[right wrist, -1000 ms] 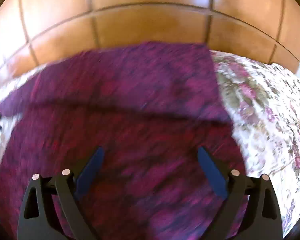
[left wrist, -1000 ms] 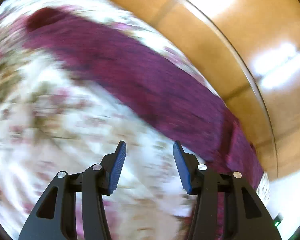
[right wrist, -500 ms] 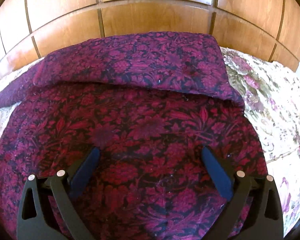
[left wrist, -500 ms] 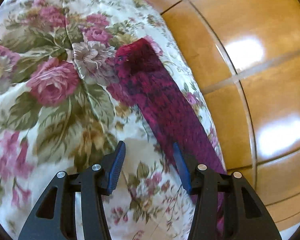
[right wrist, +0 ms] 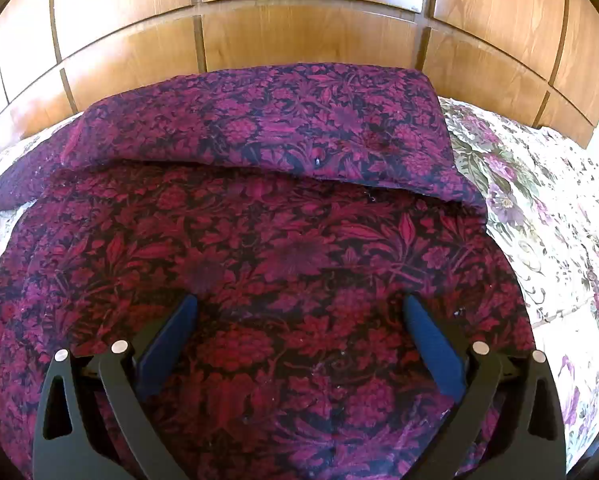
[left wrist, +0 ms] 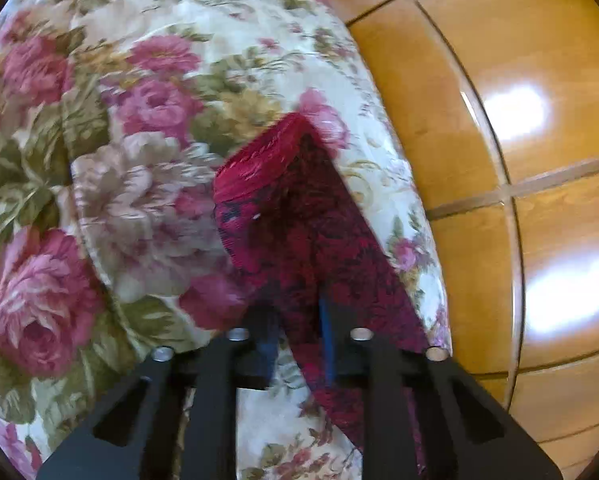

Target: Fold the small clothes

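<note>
The left claw (left wrist: 297,332), apart a moment ago, now pinches the corner of the purple floral cloth (left wrist: 299,220), lifting it off the bedspread (left wrist: 147,128).

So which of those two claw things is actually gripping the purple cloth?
The left gripper: its fingers are pinched shut on the purple cloth's edge. The right gripper is spread wide open over the cloth, gripping nothing.

Glossy wood-panelled wall (right wrist: 311,40), bright light glare; floral bedspread (left wrist: 139,140) covers bed.
</note>
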Demonstrator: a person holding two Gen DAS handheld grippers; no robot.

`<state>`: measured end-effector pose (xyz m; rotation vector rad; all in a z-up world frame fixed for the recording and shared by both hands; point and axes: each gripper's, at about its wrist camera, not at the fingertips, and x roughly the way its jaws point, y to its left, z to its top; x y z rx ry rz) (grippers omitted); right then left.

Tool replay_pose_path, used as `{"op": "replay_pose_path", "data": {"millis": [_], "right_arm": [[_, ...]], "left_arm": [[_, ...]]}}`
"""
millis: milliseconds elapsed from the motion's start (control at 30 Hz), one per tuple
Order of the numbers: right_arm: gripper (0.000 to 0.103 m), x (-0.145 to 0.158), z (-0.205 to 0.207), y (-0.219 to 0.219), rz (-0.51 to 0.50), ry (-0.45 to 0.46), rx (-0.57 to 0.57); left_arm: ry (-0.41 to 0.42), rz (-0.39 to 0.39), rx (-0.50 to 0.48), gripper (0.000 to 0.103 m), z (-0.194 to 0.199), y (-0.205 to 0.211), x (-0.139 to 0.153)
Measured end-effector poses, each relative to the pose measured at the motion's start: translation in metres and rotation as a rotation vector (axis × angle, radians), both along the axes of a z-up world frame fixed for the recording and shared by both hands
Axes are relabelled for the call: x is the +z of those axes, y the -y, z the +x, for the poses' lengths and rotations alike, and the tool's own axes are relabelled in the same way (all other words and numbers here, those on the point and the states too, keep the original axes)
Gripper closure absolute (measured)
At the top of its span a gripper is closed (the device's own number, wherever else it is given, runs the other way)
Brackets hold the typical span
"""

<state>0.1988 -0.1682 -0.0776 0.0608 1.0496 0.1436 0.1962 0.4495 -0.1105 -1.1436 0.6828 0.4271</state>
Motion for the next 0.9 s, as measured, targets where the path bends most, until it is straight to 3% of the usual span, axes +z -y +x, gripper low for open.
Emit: {"op": "replay_pose_path", "data": {"millis": [233,400,567,700,800,833,867,900], "right_arm": [[0.002,-0.001,0.001,0.002,0.004,0.001,0.001],[0.002,-0.001,0.001,0.002,0.007,0.001,0.001],[0.002,0.000,0.002,0.004,0.015,0.003,0.000],[0.002,0.000,0.002,0.005,0.024,0.004,-0.001],[0.002,0.000,0.002,0.006,0.033,0.003,-0.002],[0.002,0.000,0.002,0.007,0.036,0.004,-0.002],[0.002,0.000,0.003,0.007,0.039,0.003,-0.003],[0.002,-0.001,0.003,0.008,0.041,0.003,-0.003]], "left_arm": [[0.146,0.178,-0.184,0.092,0.004,0.066,0.062],[0.206,0.268,-0.397,0.092,0.022,0.151,0.094],[0.203,0.309,-0.618,0.092,0.041,0.248,0.092],[0.171,0.311,-0.742,0.092,0.057,0.306,0.078],[0.135,0.301,-0.827,0.074,0.066,0.342,0.063],[0.127,0.294,-0.853,0.058,0.068,0.352,0.059],[0.123,0.307,-0.861,0.050,0.067,0.359,0.058],[0.122,0.326,-0.861,0.050,0.067,0.362,0.058]]}}
